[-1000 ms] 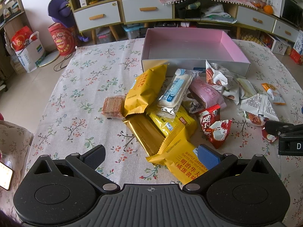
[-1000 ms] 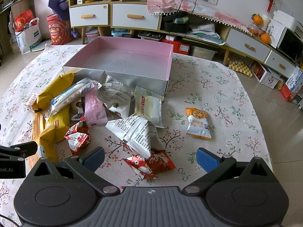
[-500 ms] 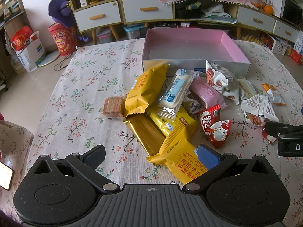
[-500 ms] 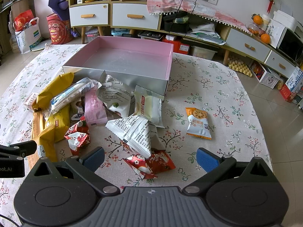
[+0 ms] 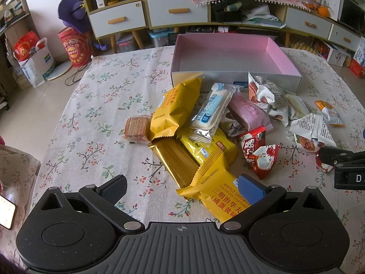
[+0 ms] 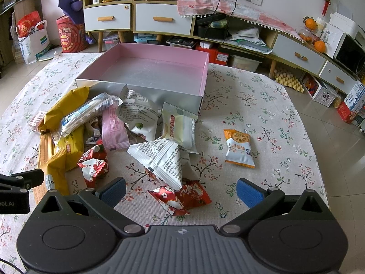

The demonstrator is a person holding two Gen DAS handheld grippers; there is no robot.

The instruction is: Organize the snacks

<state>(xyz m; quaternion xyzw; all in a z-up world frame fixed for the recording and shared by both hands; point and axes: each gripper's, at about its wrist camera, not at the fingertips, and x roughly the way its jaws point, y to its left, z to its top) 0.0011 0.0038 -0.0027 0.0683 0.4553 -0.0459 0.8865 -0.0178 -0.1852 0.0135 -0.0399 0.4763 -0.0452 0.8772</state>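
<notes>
Left gripper [image 5: 181,188]: your fingers are spread wide and pinch nothing. The right pad [image 5: 249,188] lies over the corner of the yellow waffle sandwich packet [image 5: 219,194] at the bottom centre of the left view, so I judge this packet is the one you prepare to take.

Right gripper [image 6: 181,190]: also spread wide, nothing between the fingers. It hangs low over the red foil snacks [image 6: 182,197] at the bottom centre of the right view.

Snacks: all are on the flowered tablecloth [image 5: 102,105], none in the box. Most lie in one heap in the middle of the left view, packets resting one on another; the white-blue bar [image 5: 212,111] lies on top of yellow packets.

Pink box [image 6: 157,68]: it stands open in the upper middle of both views, just behind the heap. I think it is placed there so the way for each snack is short.

Orange-white packet [image 6: 238,148]: it lies alone, right of centre in the right view, apart from the heap.

Progress: my judgement is that the sorting is at its very beginning.

Caution: the packets are slippery and overlap, so pulling a lower one may drag its neighbours. Take a top or free packet first.
</notes>
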